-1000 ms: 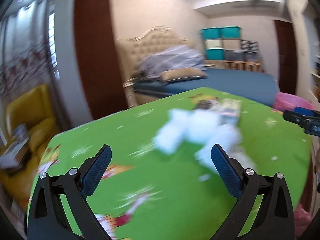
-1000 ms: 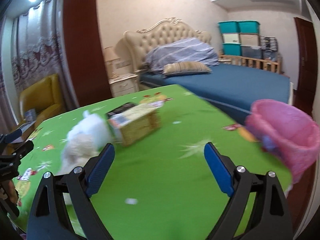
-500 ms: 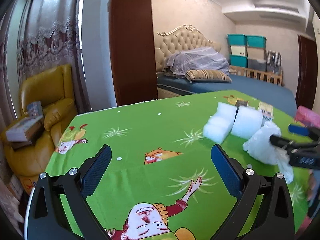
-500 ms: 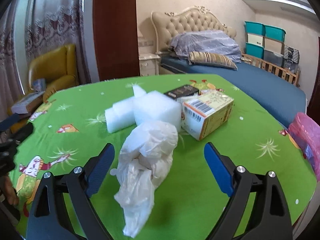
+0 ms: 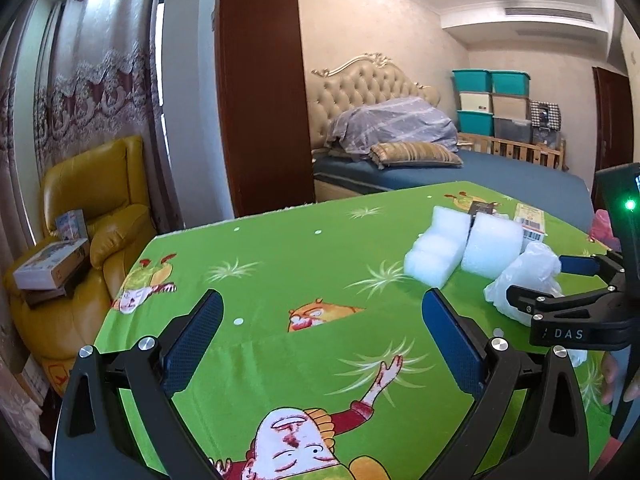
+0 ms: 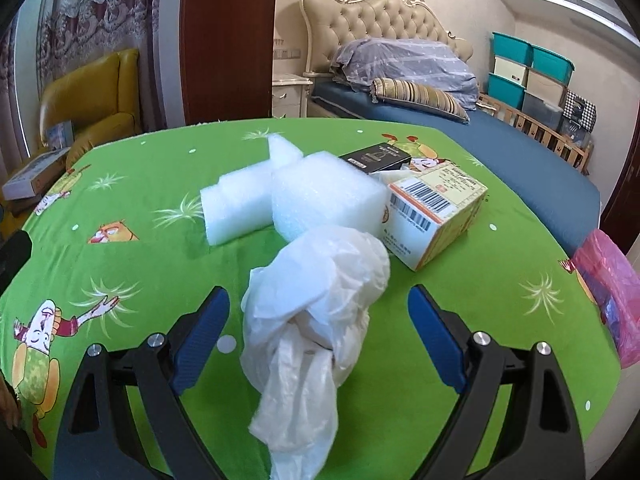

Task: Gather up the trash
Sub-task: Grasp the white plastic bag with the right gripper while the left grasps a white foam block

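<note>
White plastic bag [image 6: 320,308], long axis toward cam, btwn spread right gripper [image 6: 318,334]

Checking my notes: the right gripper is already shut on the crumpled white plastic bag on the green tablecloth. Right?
Not quite. The right gripper is open: its fingers straddle the crumpled white plastic bag on the green tablecloth without pressing it, as the right wrist view shows.
</note>
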A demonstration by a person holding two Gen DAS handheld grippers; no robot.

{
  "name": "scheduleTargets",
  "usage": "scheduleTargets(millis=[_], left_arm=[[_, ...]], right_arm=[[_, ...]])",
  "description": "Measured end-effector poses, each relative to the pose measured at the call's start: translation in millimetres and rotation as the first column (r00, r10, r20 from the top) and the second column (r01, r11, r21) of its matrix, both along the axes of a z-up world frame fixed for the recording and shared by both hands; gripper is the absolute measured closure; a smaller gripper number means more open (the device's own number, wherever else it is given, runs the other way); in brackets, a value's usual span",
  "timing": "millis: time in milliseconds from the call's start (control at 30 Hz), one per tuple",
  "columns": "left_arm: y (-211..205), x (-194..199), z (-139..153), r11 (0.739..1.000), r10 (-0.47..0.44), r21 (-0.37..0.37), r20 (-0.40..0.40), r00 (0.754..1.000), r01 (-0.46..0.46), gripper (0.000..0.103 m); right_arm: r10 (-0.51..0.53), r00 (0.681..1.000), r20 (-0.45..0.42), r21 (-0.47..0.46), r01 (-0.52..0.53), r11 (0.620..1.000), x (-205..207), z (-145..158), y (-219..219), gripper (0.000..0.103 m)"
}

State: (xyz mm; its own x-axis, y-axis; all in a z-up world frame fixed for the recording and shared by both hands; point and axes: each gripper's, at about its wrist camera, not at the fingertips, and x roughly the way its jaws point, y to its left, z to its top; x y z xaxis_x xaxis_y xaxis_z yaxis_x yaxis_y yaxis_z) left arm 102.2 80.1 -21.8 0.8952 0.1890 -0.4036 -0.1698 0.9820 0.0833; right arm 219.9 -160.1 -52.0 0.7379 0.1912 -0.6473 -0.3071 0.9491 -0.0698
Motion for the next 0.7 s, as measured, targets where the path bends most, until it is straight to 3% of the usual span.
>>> scheduleTargets(millis=[333, 367, 400, 500, 700], left_arm=[[-2, -2, -1, 1.0, -0.008, 0.004, 0.009, 1.0, 0.008, 0.008], [-2, -2, -1, 1.0, -0.007, 0.003, 0.008, 1.0, 0.007, 0.008], [-2, -2, -1, 1.0, -0.007, 0.001, 0.007, 1.0, 0.007, 0.008], [-3, -2, -1, 1.0, -0.007, 0.003, 0.008, 1.0, 0.007, 0.008], [-5, 2, -2, 1.0, -0.018, 0.013, -0.014, 1.0, 0.018, 0.008]], right_arm=[[0.001, 0.999, -0.037, 0.014, 0.0, 1.0, 3, -5, -5, 0.027], [-0.001, 0.999, -0.036, 0.015, 0.001, 1.0, 3, -5, -6, 0.03], [0.001, 0.999, -0.034, 0.017, 0.0, 1.0, 2, -5, -7, 0.042], [0.015, 1.0, -0.027, 0.019, -0.015, 1.0, 0, -4, -6, 0.06], [0.025, 0.998, 0.059, 0.056, -0.029, 0.998, -14, 10, -10, 0.071]])
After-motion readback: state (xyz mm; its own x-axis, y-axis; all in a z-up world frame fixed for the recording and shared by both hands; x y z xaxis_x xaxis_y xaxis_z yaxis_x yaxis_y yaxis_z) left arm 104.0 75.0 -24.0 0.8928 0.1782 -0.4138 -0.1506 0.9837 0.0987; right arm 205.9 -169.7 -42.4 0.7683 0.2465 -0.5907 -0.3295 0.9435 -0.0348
